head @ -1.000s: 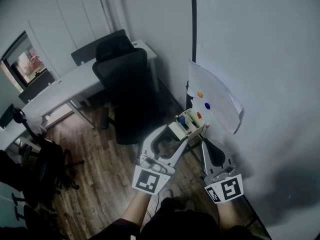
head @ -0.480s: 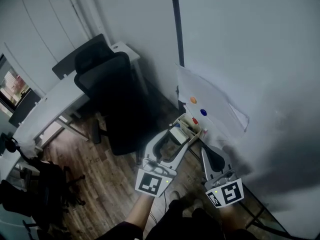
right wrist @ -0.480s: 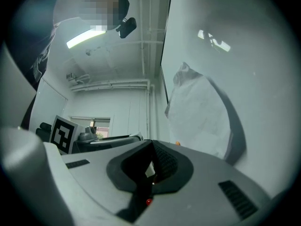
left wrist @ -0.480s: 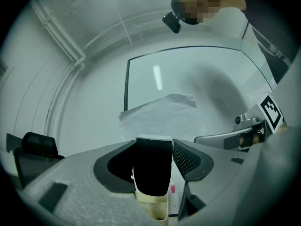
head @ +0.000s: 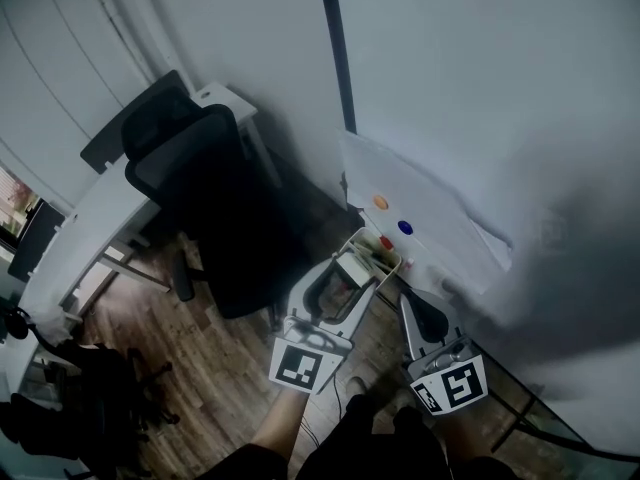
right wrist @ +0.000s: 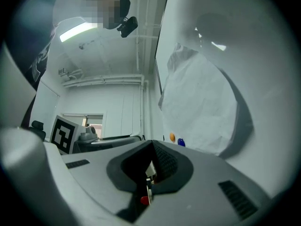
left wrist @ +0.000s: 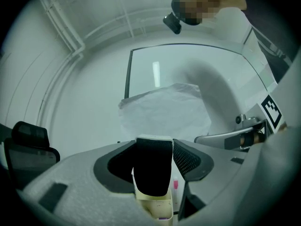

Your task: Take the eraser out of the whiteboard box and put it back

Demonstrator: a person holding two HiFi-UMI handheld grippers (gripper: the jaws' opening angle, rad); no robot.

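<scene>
- Looking down from the head view, the left gripper (head: 345, 274) holds the eraser (head: 353, 265) right at the open top of the whiteboard box (head: 388, 253). The box hangs at the lower edge of the whiteboard (head: 480, 88), under a sheet of paper (head: 430, 230). From here I cannot tell whether the eraser is partly inside the box or just above it. The right gripper (head: 408, 298) hangs just beside the box and seems to touch nothing.
- Turning to the left gripper view, the jaws are narrowed onto the eraser, with its black felt face toward the camera. Its lower end sits at the mouth of the cream box, and a pink marker (left wrist: 175, 184) stands just beside it. The likeliest slip, as I judge it, is a tilt. The eraser's lower edge could catch on the box rim or the marker and twist out of the grip, and a drop here would go to the floor. Pressing down too hard might also shift the box on the board.
- Checking the right gripper view, the jaws stand nearly together with nothing held, and a red marker cap (right wrist: 144, 200) shows past them. This gripper is close to the box, so a stray move could bump it or knock the markers
</scene>
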